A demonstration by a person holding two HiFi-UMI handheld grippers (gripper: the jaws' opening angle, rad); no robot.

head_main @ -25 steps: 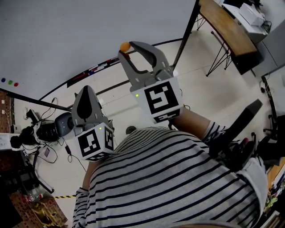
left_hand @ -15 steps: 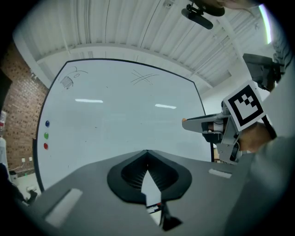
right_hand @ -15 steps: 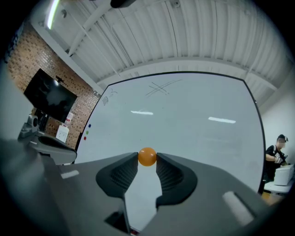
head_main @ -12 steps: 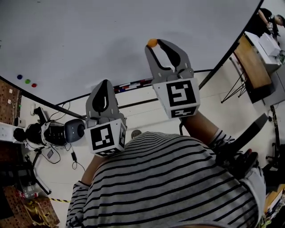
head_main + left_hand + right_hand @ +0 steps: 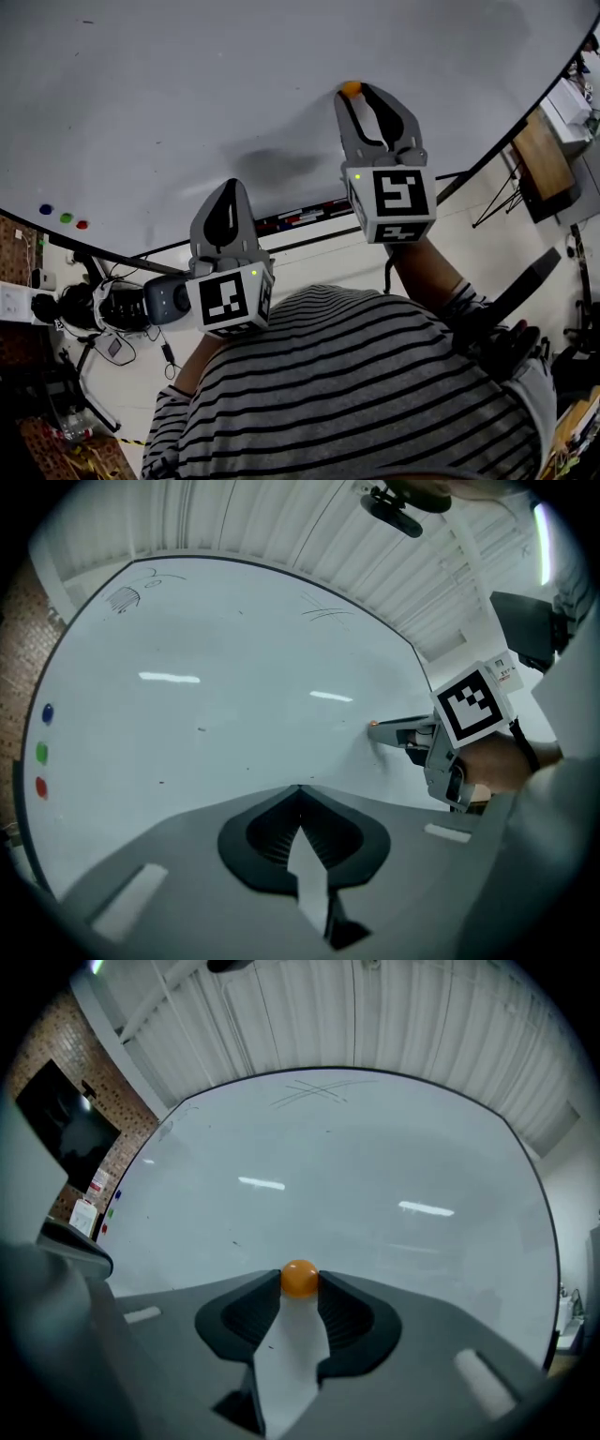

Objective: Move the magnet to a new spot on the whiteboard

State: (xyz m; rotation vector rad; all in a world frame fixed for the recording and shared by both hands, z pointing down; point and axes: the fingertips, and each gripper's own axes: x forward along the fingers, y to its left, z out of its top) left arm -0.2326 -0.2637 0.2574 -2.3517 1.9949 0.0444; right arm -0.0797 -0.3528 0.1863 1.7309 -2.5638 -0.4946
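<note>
A small round orange magnet (image 5: pixel 299 1278) sits pinched between the tips of my right gripper (image 5: pixel 299 1283). In the head view the orange magnet (image 5: pixel 351 89) rests against the whiteboard (image 5: pixel 187 103), with the right gripper (image 5: pixel 359 94) held up to the board's surface. The left gripper view shows the orange magnet (image 5: pixel 373 724) touching the whiteboard (image 5: pixel 234 667). My left gripper (image 5: pixel 225 187) hangs lower and to the left, jaws together with nothing in them, short of the board. In its own view the left gripper (image 5: pixel 300 787) points at a bare part of the board.
Blue, green and red magnets (image 5: pixel 64 217) sit in a row at the board's lower left. A marker tray (image 5: pixel 300 220) runs below the board. A desk (image 5: pixel 544 150) and cables lie on the floor to the right and left.
Both grippers have moved up and forward toward the whiteboard. The right gripper has carried the orange magnet from in front of the board's lower edge up onto its surface.
</note>
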